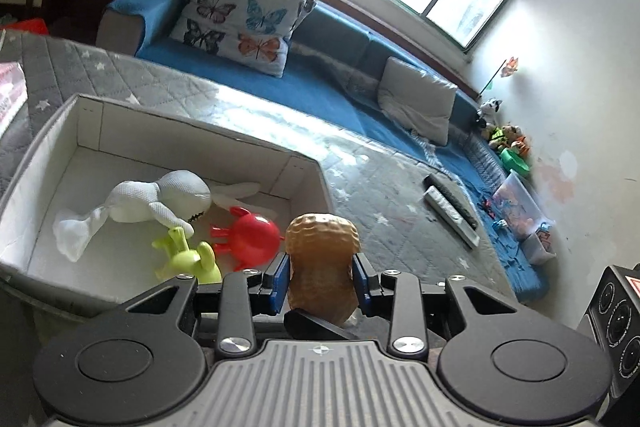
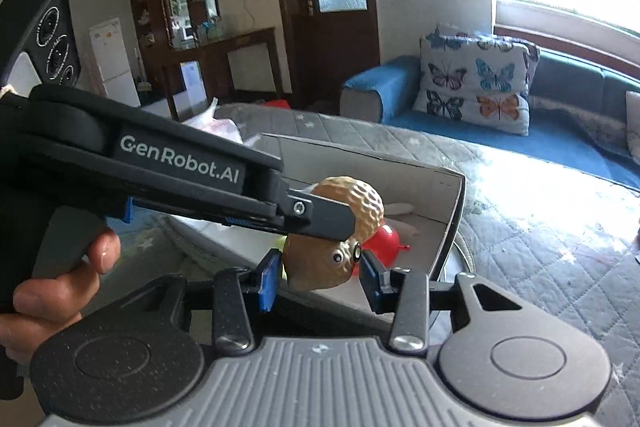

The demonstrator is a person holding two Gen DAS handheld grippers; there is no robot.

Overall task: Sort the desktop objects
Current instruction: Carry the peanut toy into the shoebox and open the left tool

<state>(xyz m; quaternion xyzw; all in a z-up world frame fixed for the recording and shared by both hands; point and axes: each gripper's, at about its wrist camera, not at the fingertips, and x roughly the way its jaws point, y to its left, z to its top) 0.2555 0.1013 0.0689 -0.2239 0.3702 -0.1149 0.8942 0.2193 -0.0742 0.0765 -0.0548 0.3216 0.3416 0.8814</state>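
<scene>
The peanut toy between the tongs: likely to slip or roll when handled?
The peanut toy has a dimpled shell, which probably gives the pads purchase. Its narrow waist sits between the left tongs, so it seems unlikely to slide out. Its rounded lobes suggest it could roll if set down.

"GenRobot.AI" (white lettering) on left gripper [image 2: 320,223].

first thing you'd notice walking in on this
A brown peanut toy with googly eyes sits between the blue pads of both grippers, the left gripper and the right gripper, at the edge of a white box. Inside lie a white plush bunny, a red crab and a lime-green toy.
</scene>
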